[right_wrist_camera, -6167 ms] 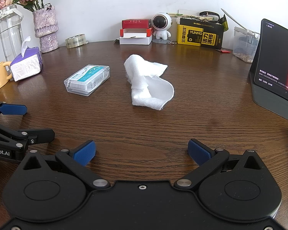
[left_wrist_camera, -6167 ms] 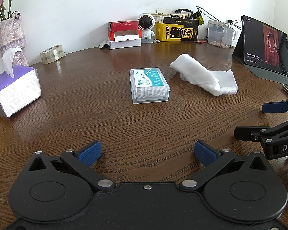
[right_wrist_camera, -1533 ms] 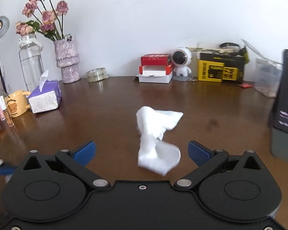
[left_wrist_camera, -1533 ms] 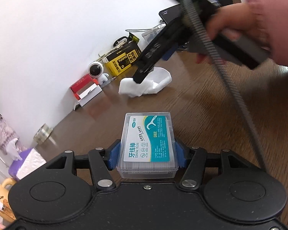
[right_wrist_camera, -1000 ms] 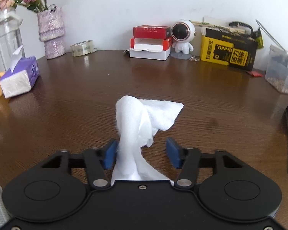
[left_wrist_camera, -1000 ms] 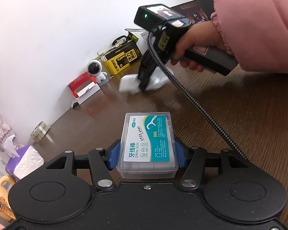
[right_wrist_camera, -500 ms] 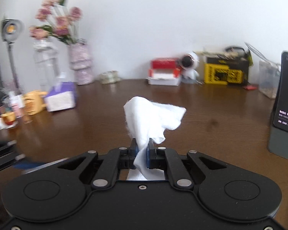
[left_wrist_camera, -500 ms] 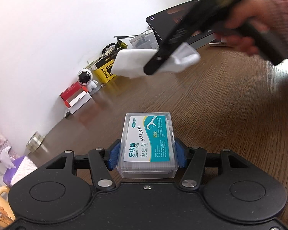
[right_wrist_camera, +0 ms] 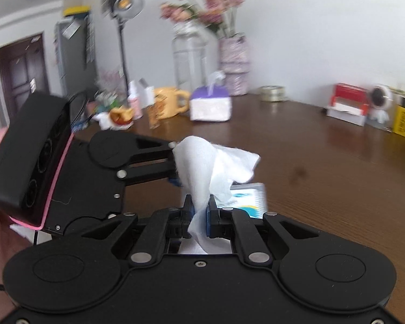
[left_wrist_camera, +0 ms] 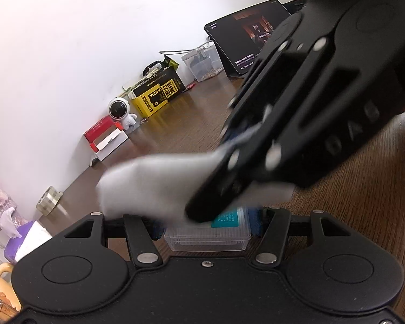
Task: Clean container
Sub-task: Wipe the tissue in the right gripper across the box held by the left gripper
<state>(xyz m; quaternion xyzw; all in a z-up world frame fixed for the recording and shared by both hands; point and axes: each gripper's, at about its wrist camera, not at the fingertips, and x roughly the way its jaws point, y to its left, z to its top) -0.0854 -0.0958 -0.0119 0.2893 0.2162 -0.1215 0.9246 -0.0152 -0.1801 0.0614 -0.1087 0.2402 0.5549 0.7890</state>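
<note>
My left gripper (left_wrist_camera: 206,222) is shut on a clear plastic floss box (left_wrist_camera: 208,239) with a teal and white label, held above the wooden table (left_wrist_camera: 364,202). My right gripper (right_wrist_camera: 199,212) is shut on a white cloth (right_wrist_camera: 210,162), which stands up in a crumpled fold between its pads. In the left wrist view the right gripper's black body (left_wrist_camera: 310,102) comes in from the upper right, blurred. The cloth (left_wrist_camera: 154,186) hangs over the box lid and hides most of the label. In the right wrist view the box (right_wrist_camera: 252,201) shows just behind the cloth.
A tablet (left_wrist_camera: 245,35), a clear tub (left_wrist_camera: 202,63), a yellow box (left_wrist_camera: 159,94), an astronaut figure (left_wrist_camera: 120,110) and a red and white box (left_wrist_camera: 105,135) line the far wall. A tape roll (left_wrist_camera: 50,199), tissue pack (right_wrist_camera: 210,105), yellow mug (right_wrist_camera: 170,102) and vase (right_wrist_camera: 233,62) stand at the left.
The right gripper closed on the cloth, lifted it off the table and swung it over to the box. The left gripper kept its hold and stayed put.
</note>
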